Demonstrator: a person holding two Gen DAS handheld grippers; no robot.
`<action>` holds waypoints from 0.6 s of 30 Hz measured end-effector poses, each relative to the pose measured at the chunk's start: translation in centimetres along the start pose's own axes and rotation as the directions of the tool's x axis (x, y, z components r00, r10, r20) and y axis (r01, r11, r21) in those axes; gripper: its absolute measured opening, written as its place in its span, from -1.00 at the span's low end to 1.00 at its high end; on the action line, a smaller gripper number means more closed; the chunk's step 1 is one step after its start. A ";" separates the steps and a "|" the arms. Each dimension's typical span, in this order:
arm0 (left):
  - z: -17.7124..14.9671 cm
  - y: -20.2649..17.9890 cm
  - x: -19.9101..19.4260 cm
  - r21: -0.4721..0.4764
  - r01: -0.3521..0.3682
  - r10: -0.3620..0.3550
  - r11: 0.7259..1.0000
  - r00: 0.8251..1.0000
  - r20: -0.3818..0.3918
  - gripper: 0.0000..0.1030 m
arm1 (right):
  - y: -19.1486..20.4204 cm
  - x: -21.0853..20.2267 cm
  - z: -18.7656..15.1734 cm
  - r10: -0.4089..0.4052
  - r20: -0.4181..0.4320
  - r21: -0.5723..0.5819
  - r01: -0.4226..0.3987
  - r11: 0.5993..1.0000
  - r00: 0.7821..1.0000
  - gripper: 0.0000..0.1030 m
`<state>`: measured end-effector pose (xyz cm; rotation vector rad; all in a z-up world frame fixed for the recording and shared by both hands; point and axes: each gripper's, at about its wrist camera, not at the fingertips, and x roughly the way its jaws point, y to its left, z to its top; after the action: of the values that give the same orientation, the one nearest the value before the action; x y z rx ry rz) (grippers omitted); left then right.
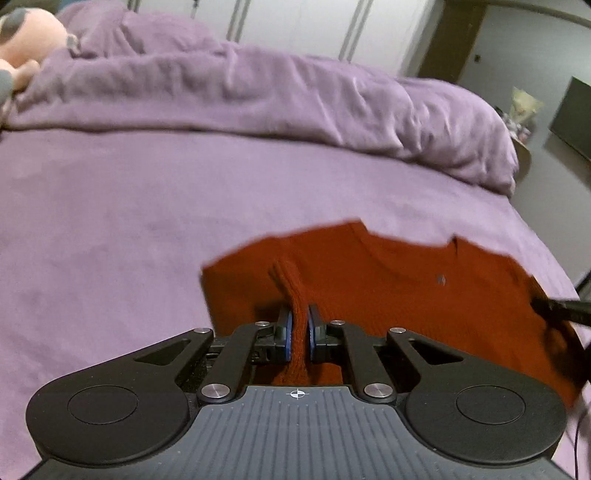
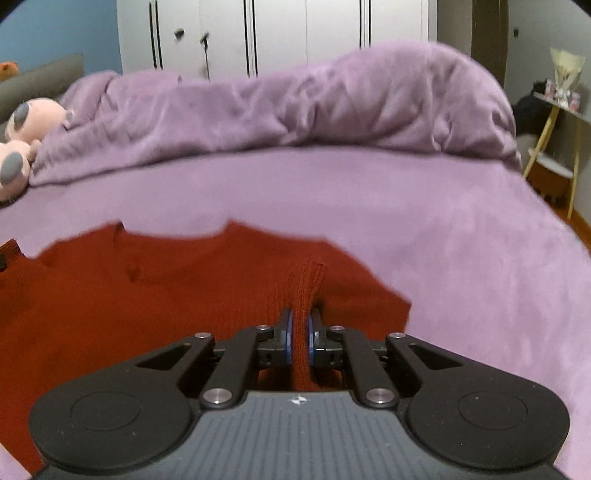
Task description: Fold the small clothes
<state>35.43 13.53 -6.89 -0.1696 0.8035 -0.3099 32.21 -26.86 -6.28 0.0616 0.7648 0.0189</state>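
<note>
A red knitted sweater point(image 1: 388, 295) is lying on a bed point(image 1: 110, 221) that is covered with a purple sheet. It is sitting on the near part of the bed, close to both cameras, and its neckline is pointing toward the far side, where a crumpled purple blanket point(image 1: 295, 103) is piled across the bed.

The left hand-held gripper point(image 1: 299, 321) is pinching a raised fold of the sweater. Its two blue pads point(image 1: 289, 332) are pressing on the red knit from both sides, and the fabric is standing up between them as a narrow ridge. This fold is near the left edge of the sweater.

In the right wrist view, the right hand-held gripper point(image 2: 299, 325) is doing the same on the other side. Its jaws are closed on a ribbed fold of the sweater point(image 2: 147, 295), near the right edge of the garment, and the knit is rising between the pads point(image 2: 310, 332).

A part of the right hand-held gripper is showing at the right border of the left wrist view, as a dark shape over the sweater.

A pink soft toy point(image 2: 22, 125) is lying at the far left of the bed, beside the blanket. Behind the bed a white wardrobe point(image 2: 280, 33) is standing. A small side table point(image 2: 557, 110) is standing to the right of the bed.
</note>
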 end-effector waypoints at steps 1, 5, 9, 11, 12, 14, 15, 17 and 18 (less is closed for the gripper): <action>-0.4 0.1 0.1 0.003 0.009 -0.009 1.000 1.000 -0.013 -0.66 | -0.2 0.2 -0.3 0.008 -0.009 0.014 -0.008 1.000 1.000 -0.74; -1.4 0.3 0.8 0.024 0.026 -0.025 0.999 0.998 -0.050 -0.36 | -0.6 0.5 -0.7 0.037 -0.012 0.031 -0.036 0.999 0.999 -0.68; -1.9 0.2 0.7 0.015 0.040 -0.040 0.999 0.998 -0.041 -0.68 | 0.0 0.9 -0.5 0.015 -0.019 0.011 -0.015 1.000 1.000 -0.68; -1.9 -0.2 0.3 0.057 0.020 -0.019 0.998 1.000 -0.023 -0.84 | 0.9 0.5 -0.4 -0.022 0.004 -0.022 0.022 1.000 1.000 -0.74; -1.7 -0.5 0.0 0.082 -0.005 0.006 0.997 1.000 -0.004 -0.84 | 1.1 0.2 -0.4 -0.037 0.023 -0.035 0.038 0.999 0.999 -0.82; -1.0 -0.7 -1.1 0.086 -0.012 0.009 0.996 0.999 0.041 -0.85 | 1.8 -0.5 -0.4 -0.088 0.069 -0.067 0.093 0.993 0.994 -0.85; -0.5 -0.6 -1.8 0.071 -0.013 0.008 0.997 0.998 0.068 -0.85 | 2.2 -1.0 -0.3 -0.115 0.100 -0.091 0.124 0.988 0.988 -0.88; 0.9 -0.6 -3.3 0.042 0.003 -0.009 0.999 0.991 0.134 -0.85 | 2.7 -1.9 0.1 -0.139 0.152 -0.122 0.158 0.980 0.979 -0.90; 1.8 -0.6 -3.8 0.039 0.009 -0.015 0.999 0.987 0.160 -0.85 | 2.7 -2.2 0.6 -0.144 0.175 -0.130 0.168 0.977 0.974 -0.91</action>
<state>34.11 14.29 -2.94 -0.1612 0.6366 -0.3185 31.05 -24.24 -4.13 -0.1341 0.5987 -0.0803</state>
